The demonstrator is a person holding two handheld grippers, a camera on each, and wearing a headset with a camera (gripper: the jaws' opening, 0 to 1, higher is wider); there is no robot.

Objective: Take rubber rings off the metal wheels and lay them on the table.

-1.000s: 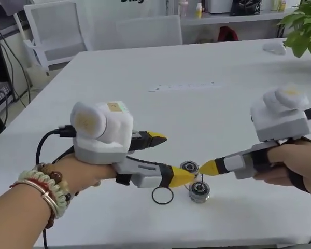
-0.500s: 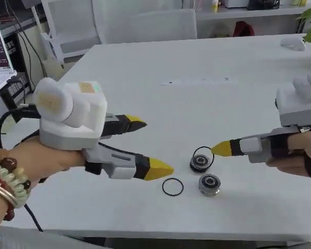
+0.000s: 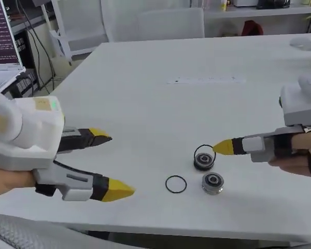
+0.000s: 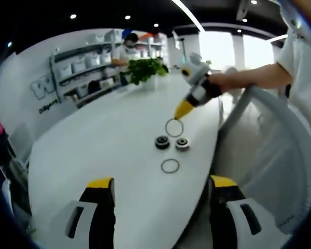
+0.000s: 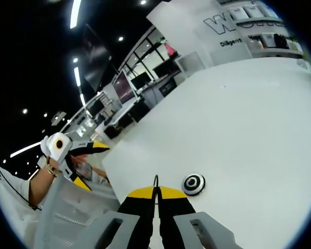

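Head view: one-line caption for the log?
Right gripper pinches a ring above one wheel; another ring lies on the table.

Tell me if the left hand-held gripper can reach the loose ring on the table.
Probably yes: the left hand-held gripper is open, bare table lies between it and the loose ring, and the wheels and the right hand-held gripper sit on the ring's far side.

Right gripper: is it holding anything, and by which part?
The right gripper is shut on a rubber ring, pinching it by its rim.
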